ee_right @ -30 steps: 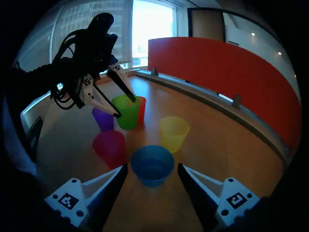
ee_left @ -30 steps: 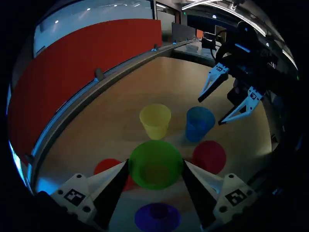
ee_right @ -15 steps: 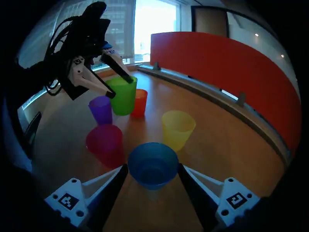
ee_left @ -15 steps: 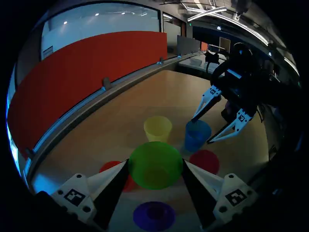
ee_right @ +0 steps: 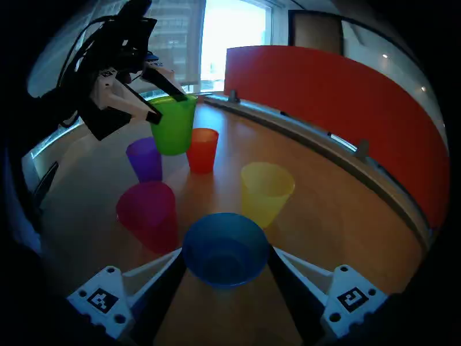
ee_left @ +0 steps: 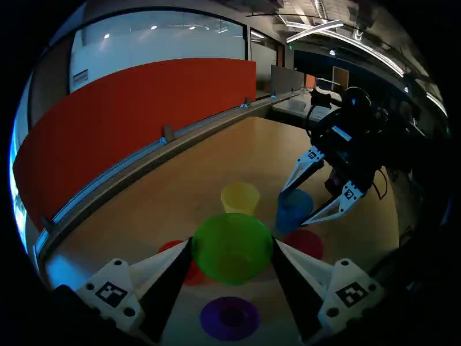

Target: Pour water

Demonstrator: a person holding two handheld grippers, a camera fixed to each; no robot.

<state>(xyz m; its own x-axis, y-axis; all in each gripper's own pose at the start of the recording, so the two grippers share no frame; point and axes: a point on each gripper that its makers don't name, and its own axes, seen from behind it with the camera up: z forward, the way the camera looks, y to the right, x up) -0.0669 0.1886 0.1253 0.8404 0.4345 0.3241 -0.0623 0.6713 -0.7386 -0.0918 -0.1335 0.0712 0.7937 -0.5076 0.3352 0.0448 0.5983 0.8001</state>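
Left gripper tight around green cup

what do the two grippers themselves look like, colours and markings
The left gripper and right gripper match: two long tapering fingers each, white outside with black inner faces, and a square black-and-white marker at each finger's base. Farther off, each shows a bulky black body with looping black cables.

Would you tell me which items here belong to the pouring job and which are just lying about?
In use: green cup in the left gripper; blue cup in the right gripper.
Lying about: yellow cup; orange cup; purple cup; magenta cup, all standing on the table.
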